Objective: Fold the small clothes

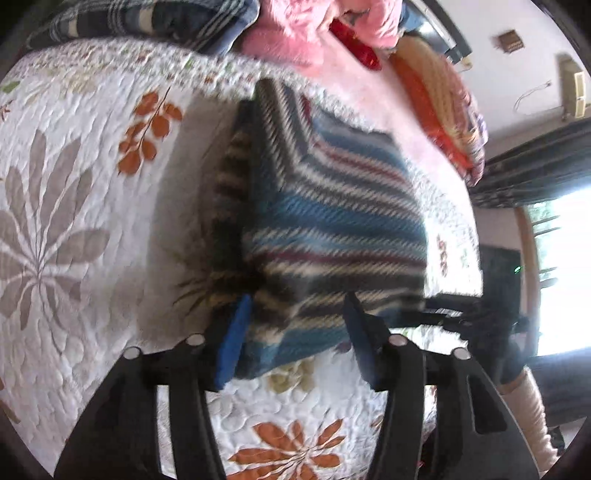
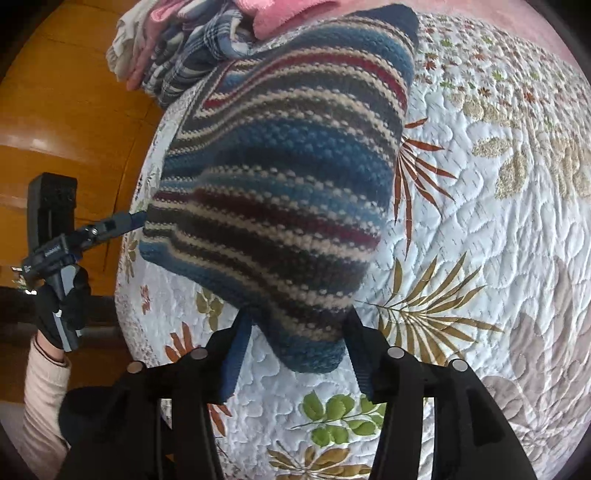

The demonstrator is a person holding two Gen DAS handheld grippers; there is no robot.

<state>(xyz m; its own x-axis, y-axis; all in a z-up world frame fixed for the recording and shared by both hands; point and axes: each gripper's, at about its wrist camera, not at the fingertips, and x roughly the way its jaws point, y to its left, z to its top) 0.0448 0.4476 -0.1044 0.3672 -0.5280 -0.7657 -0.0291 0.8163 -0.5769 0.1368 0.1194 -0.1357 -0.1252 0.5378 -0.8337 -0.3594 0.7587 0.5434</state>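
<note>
The striped sweater (image 2: 280,192) lies folded on the quilt (image 2: 480,229), below the clothes pile (image 2: 192,48). Both the left gripper (image 1: 299,336) and right gripper (image 2: 295,343) gape apart. Soft, thick, floppy knit; grip its near corners.

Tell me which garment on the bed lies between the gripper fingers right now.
The striped knit sweater, spread alone on the floral quilt. The plaid garment and pink garment sit piled at the far edge, away from both grippers.
</note>
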